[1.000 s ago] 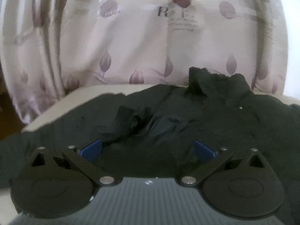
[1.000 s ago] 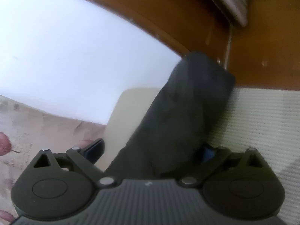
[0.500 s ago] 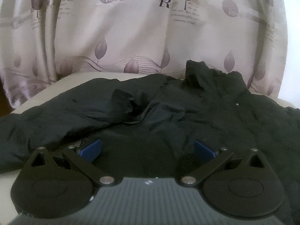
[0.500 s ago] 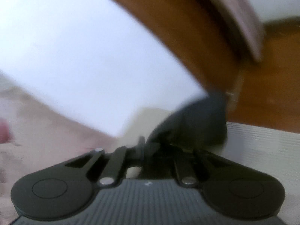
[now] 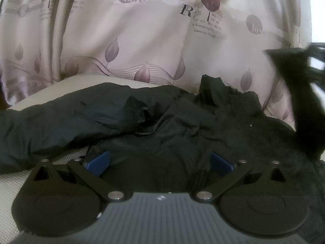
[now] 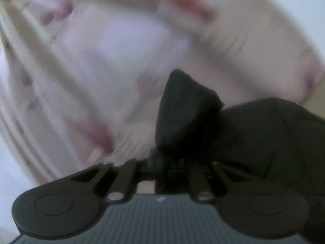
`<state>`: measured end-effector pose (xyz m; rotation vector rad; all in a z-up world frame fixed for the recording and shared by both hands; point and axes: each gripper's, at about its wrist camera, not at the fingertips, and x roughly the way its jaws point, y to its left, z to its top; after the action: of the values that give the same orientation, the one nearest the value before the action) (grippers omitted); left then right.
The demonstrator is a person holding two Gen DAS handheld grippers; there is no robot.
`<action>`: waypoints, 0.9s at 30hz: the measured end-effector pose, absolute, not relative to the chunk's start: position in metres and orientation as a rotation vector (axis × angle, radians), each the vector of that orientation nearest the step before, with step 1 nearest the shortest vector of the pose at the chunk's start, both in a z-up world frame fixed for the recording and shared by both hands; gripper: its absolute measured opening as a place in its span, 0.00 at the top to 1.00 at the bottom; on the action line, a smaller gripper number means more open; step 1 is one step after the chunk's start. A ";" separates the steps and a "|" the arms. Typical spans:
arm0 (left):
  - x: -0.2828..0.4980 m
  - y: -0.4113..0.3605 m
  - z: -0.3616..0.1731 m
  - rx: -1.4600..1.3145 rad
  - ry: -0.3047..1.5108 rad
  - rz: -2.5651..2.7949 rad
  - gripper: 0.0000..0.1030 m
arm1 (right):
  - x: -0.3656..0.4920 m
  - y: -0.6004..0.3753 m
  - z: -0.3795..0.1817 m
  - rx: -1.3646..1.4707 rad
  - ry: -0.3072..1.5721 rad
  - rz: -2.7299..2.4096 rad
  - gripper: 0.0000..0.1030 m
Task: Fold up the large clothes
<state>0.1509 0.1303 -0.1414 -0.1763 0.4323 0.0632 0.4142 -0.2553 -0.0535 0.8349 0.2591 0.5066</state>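
On the beige woven surface (image 5: 67, 158) lay the crumpled black padded jacket (image 5: 162, 126), one sleeve stretched leftward. The left gripper (image 5: 160, 160) hovered over it, blue pads spread wide, holding nothing. The right gripper (image 6: 162, 162) was clamped on a raised black sleeve (image 6: 186, 109). Behind hung a pale leaf-printed curtain (image 5: 142, 40).

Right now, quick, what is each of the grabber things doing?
Left gripper: jaws open, holding nothing, low over the black jacket.
Right gripper: jaws shut on a black sleeve of the jacket, lifted up.
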 end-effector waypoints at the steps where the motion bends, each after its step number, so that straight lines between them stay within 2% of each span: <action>1: 0.151 0.131 -0.141 -0.181 0.431 0.062 0.00 | 0.418 -0.235 -0.061 0.837 0.278 0.521 0.91; 7: 0.149 0.135 -0.142 -0.211 0.421 0.051 0.00 | 0.435 -0.163 -0.106 0.813 0.416 0.569 0.91; 12: 0.148 0.138 -0.143 -0.233 0.417 0.041 0.00 | 0.422 -0.141 -0.138 0.768 0.526 0.596 0.91; 16: 0.149 0.140 -0.144 -0.246 0.419 0.031 0.00 | 0.412 -0.122 -0.146 0.566 0.581 0.623 0.89; 18: 0.150 0.140 -0.145 -0.253 0.421 0.030 0.00 | 0.407 -0.107 -0.143 0.366 0.581 0.606 0.88; 20: 0.150 0.141 -0.145 -0.259 0.418 0.030 0.00 | 0.400 -0.092 -0.139 0.219 0.583 0.612 0.80; 21: 0.150 0.141 -0.145 -0.262 0.417 0.030 0.00 | 0.395 -0.084 -0.135 0.151 0.572 0.621 0.69; 22: 0.150 0.141 -0.145 -0.264 0.417 0.030 0.00 | 0.386 -0.076 -0.132 0.067 0.553 0.640 0.50; 23: 0.150 0.142 -0.145 -0.266 0.417 0.031 0.00 | 0.375 -0.069 -0.132 -0.016 0.535 0.647 0.37; 24: 0.150 0.142 -0.145 -0.267 0.417 0.031 0.00 | 0.365 -0.062 -0.130 -0.103 0.508 0.648 0.19; 25: 0.150 0.141 -0.145 -0.268 0.418 0.031 0.00 | 0.353 -0.056 -0.128 -0.184 0.476 0.651 0.14; 27: 0.151 0.141 -0.145 -0.270 0.419 0.031 0.00 | 0.331 -0.046 -0.125 -0.320 0.427 0.695 0.14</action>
<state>0.1506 0.1414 -0.1451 -0.2696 0.4186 0.0314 0.3308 -0.0464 -0.1247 -0.3203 0.4274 0.6950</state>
